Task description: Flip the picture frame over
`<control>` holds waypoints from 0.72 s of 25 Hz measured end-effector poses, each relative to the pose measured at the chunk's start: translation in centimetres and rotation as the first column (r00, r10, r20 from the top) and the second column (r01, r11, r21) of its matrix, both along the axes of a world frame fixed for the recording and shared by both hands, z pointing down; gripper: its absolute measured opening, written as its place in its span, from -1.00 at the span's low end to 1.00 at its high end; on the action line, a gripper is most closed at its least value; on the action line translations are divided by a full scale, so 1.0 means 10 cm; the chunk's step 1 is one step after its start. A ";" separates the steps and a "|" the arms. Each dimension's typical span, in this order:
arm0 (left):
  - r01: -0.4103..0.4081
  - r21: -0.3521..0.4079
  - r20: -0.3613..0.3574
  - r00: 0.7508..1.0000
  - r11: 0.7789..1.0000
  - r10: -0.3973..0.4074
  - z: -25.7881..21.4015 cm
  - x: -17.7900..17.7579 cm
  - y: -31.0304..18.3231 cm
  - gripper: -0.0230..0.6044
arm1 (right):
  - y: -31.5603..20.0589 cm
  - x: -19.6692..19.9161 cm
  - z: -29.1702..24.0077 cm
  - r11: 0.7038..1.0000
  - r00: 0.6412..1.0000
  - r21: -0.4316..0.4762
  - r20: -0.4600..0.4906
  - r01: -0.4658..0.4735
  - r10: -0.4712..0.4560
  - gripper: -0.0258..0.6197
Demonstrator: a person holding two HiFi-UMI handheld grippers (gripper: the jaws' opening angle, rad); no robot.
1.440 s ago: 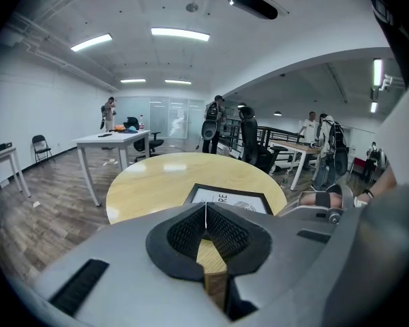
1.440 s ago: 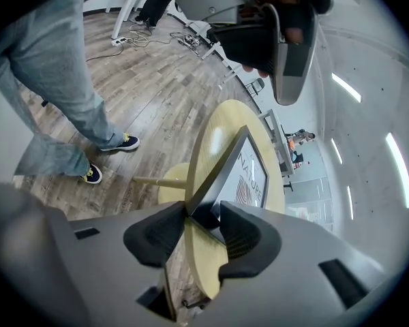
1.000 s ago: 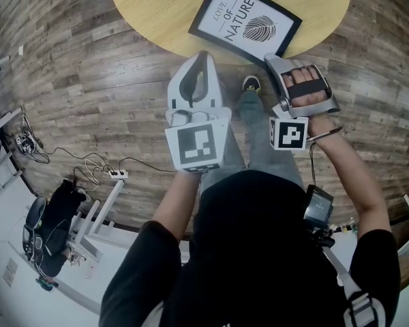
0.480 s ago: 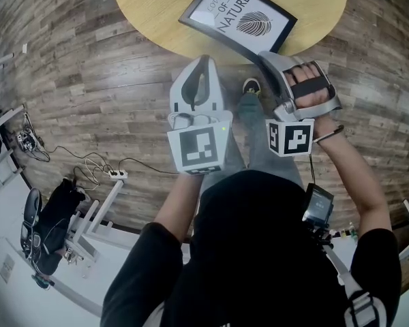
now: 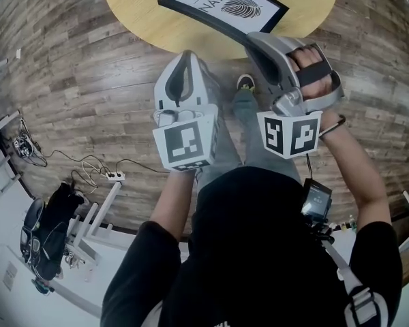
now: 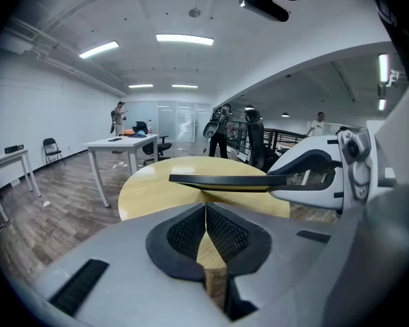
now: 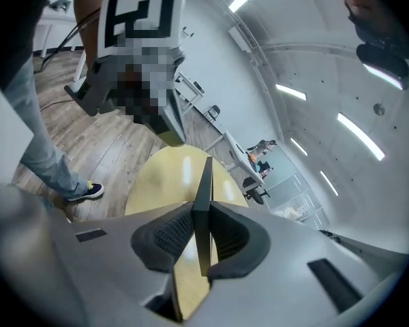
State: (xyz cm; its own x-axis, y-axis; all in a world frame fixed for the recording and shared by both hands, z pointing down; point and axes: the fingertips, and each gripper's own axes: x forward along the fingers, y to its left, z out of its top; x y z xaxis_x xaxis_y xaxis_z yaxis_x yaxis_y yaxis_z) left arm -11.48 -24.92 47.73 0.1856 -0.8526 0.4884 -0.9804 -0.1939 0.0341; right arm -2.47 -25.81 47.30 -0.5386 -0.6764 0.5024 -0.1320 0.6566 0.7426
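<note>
The black picture frame (image 5: 221,4) with a white leaf print faces up over the round wooden table (image 5: 307,19). My right gripper (image 5: 251,41) holds the frame's near right corner; its jaws are closing, pads on both faces of the frame edge (image 7: 204,196). The left gripper view shows the frame (image 6: 225,180) edge-on, lifted clear above the tabletop (image 6: 157,193), with the right gripper (image 6: 313,176) at its end. My left gripper (image 5: 184,58) hangs shut and empty just short of the table's near edge, its pads (image 6: 191,234) together.
Below the table lie wood floor, the person's shoe (image 5: 244,82), a power strip (image 5: 116,174) with cables, and white furniture at the lower left. A white desk (image 6: 119,142), chairs and several people stand far off in the room.
The right gripper has risen with the frame's near corner, lifting the frame off the tabletop and swinging it flatter and leftward in the head view. The left gripper has barely moved.
</note>
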 end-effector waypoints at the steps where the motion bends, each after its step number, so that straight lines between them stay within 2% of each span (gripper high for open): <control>1: 0.003 0.000 0.000 1.000 1.000 -0.003 0.00 -0.03 -0.04 -0.85 | -0.06 -0.03 -0.03 1.000 1.000 -0.004 0.011 -0.002 0.002 -0.67; 8: 0.010 0.005 -0.002 1.000 1.000 -0.010 0.01 -0.07 -0.08 -0.85 | -0.18 -0.08 -0.25 1.000 0.996 -0.017 0.091 -0.015 0.017 -0.67; 14: 0.009 0.003 0.000 1.000 1.000 -0.009 0.01 -0.05 -0.09 -0.85 | -0.22 -0.09 -0.43 0.995 0.977 -0.090 0.205 -0.036 0.054 -0.67; 18: 0.010 0.002 -0.003 1.000 1.000 -0.010 0.00 -0.05 -0.08 -0.85 | -0.24 -0.09 -0.61 0.985 0.947 -0.164 0.307 -0.048 0.098 -0.67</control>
State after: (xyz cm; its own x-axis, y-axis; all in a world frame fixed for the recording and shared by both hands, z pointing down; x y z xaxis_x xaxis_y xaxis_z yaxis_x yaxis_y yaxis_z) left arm -12.00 -25.68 47.73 0.1788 -0.8554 0.4862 -0.9822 -0.1843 0.0370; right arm -3.36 -28.18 41.20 -0.6371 -0.6486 0.4165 -0.3931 0.7382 0.5482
